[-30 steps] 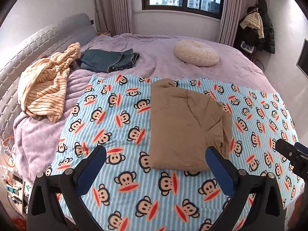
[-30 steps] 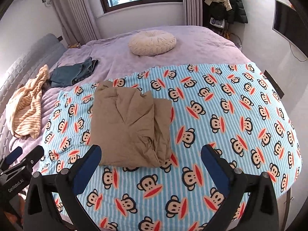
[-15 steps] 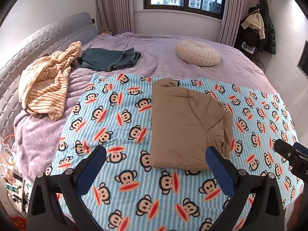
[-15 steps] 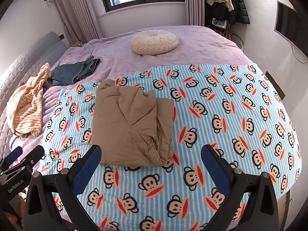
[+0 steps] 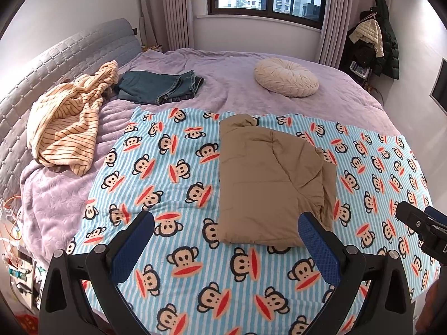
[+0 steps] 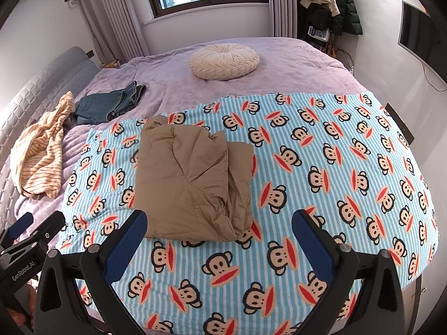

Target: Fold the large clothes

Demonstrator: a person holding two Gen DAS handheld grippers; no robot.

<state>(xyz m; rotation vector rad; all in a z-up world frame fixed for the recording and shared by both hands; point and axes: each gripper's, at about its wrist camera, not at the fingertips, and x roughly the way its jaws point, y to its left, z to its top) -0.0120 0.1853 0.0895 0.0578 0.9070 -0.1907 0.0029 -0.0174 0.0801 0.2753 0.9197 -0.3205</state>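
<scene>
A tan padded garment [image 5: 268,181] lies folded into a thick rectangle on a blue striped monkey-print blanket [image 5: 173,173] on the bed; it also shows in the right wrist view [image 6: 190,178]. My left gripper [image 5: 226,240] is open and empty, held above the blanket just short of the garment's near edge. My right gripper [image 6: 220,240] is open and empty, also short of the near edge. Each gripper shows at the edge of the other's view: the right gripper's tip [image 5: 421,223] and the left gripper [image 6: 30,237].
A striped cream garment [image 5: 67,120] and folded jeans [image 5: 159,86] lie at the left by the grey headboard [image 5: 56,61]. A round cream cushion [image 5: 285,81] sits at the far side. Coats hang on a rack [image 5: 374,39] at the right. The monkey-print blanket also shows in the right wrist view [image 6: 335,167].
Both grippers have drawn back and up slightly, so the bed looks a bit farther away. The garment has not moved and both grippers stay open.
</scene>
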